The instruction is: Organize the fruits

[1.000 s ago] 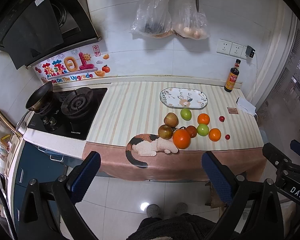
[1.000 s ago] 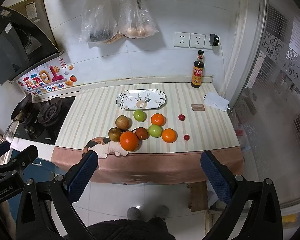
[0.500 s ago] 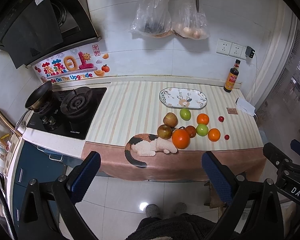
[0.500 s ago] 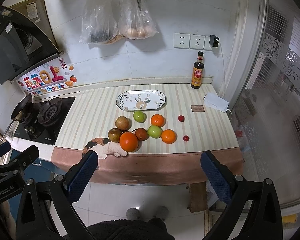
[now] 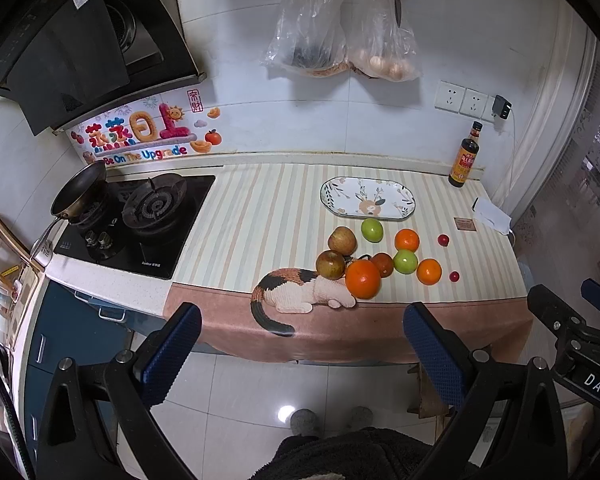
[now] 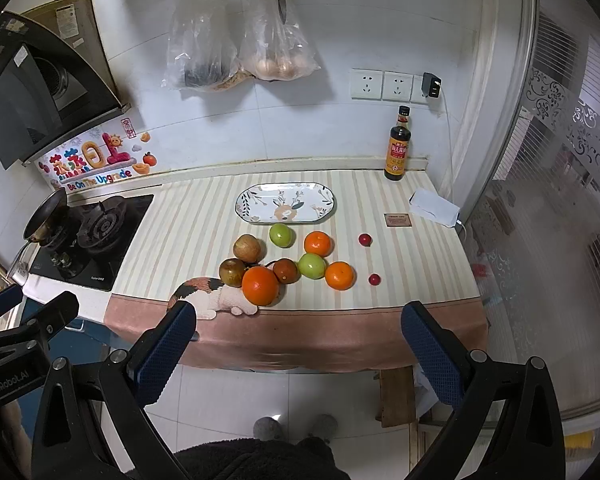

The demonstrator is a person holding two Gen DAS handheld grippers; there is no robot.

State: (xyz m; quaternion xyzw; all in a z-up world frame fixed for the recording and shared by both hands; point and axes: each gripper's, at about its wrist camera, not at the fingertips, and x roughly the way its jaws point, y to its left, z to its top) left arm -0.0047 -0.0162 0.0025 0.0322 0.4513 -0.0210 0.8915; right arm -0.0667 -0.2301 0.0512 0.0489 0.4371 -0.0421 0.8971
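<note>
Left gripper (image 5: 300, 354): blue-padded jaws spread wide, empty, held above the floor short of the counter.
Right gripper (image 6: 298, 354): likewise agape, holding nothing.
Fruits: large orange (image 6: 260, 285), brown-red apples (image 6: 247, 248), green apples (image 6: 311, 265) and small tangerines (image 6: 339, 275) clustered on the striped tablecloth (image 6: 188, 236).
Oval patterned plate (image 6: 252, 216): just behind the cluster, bare.
Dark sauce bottle (image 6: 397, 149): upright by the wall.

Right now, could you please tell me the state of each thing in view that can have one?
left gripper: open, holding nothing.
right gripper: open, holding nothing.
oval plate: bare, no fruit on it.
sauce bottle: upright, capped.
frying pan: tilted on the burner, nothing in it.
two plastic bags: hanging on the wall, filled.
charger: plugged into the socket.
</note>
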